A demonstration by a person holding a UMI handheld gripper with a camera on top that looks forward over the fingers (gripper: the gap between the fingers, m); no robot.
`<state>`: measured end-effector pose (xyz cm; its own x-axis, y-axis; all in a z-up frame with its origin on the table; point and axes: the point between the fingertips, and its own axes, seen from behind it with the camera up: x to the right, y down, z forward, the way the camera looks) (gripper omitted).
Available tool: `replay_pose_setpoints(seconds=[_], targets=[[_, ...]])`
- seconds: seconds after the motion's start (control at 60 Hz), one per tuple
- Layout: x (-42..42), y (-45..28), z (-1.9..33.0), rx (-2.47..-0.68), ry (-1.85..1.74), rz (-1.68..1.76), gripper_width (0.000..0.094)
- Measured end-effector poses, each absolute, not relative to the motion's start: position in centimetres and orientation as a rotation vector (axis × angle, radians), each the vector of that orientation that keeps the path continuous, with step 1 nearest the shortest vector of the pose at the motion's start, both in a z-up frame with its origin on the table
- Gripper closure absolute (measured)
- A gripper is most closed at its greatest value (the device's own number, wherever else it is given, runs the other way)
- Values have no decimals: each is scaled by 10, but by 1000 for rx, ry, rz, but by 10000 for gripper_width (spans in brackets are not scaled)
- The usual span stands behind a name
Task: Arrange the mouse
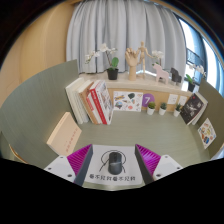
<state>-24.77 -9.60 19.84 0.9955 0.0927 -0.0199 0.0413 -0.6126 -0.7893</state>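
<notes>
A dark mouse (113, 160) lies on a white sheet (96, 170) that has a line of black printed characters along its near edge. The sheet rests on the green table just ahead of me. My gripper (110, 162) is open, its magenta pads (68, 161) spread wide to either side of the sheet. The mouse stands between the fingers with a clear gap on each side, and nothing presses on it.
Beyond the sheet a row of upright books (90, 101) stands at the left, with a tan box (64, 132) leaning in front. A low shelf (165, 92) carries potted orchids (109, 60), a wooden mannequin (142, 58) and cards. Small pots (151, 107) and picture cards (204, 131) stand to the right.
</notes>
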Motion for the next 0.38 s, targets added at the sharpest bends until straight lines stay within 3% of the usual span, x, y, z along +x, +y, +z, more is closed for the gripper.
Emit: replay_pose_setpoints(seconds=[0.383], targets=[[-252,-104,225,-2186,-123,56,93]])
